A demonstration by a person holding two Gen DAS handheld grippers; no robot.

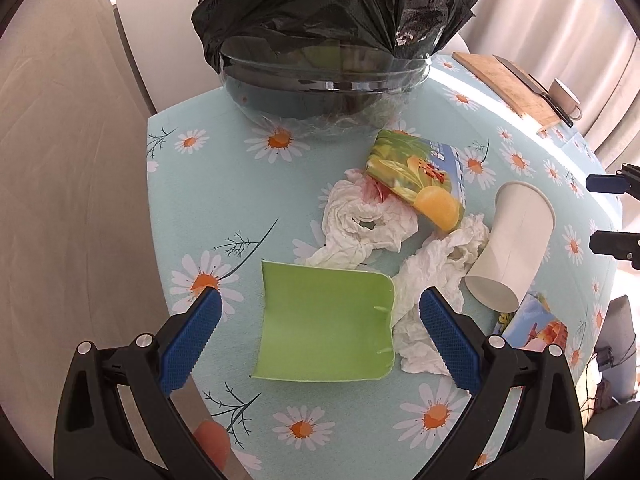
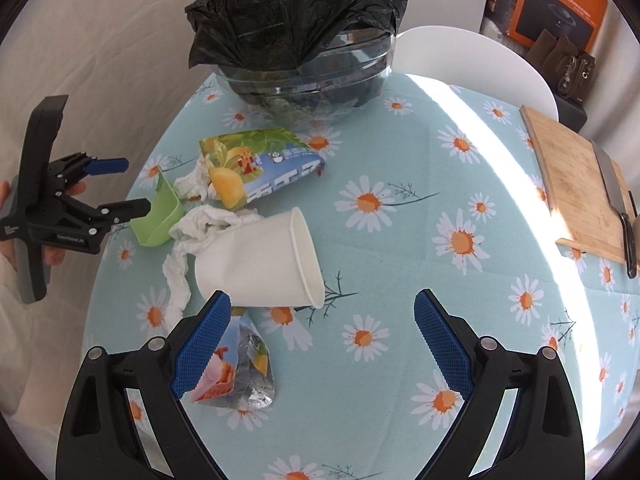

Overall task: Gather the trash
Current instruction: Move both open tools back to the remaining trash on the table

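Note:
Trash lies scattered on the daisy-print table: a green plastic piece (image 1: 326, 324) (image 2: 158, 218), crumpled white tissues (image 1: 360, 226) (image 2: 208, 222), a yellow-green snack bag (image 1: 420, 178) (image 2: 260, 160), a white paper cup (image 1: 510, 244) (image 2: 260, 262) on its side, and a torn foil wrapper (image 2: 236, 372) (image 1: 532, 326). A glass bowl lined with a black bag (image 1: 328, 28) (image 2: 304, 40) stands at the far side. My left gripper (image 1: 320, 320) (image 2: 124, 188) is open, its fingers either side of the green piece. My right gripper (image 2: 322, 328) (image 1: 608, 216) hangs open just in front of the cup, holding nothing.
A wooden cutting board (image 2: 576, 184) (image 1: 508, 84) with a knife (image 2: 616, 196) lies at the table's right side, and a white mug (image 1: 564, 98) sits beside it. A white chair (image 2: 476, 56) stands behind the table. The table edge (image 1: 154, 200) drops off at the left.

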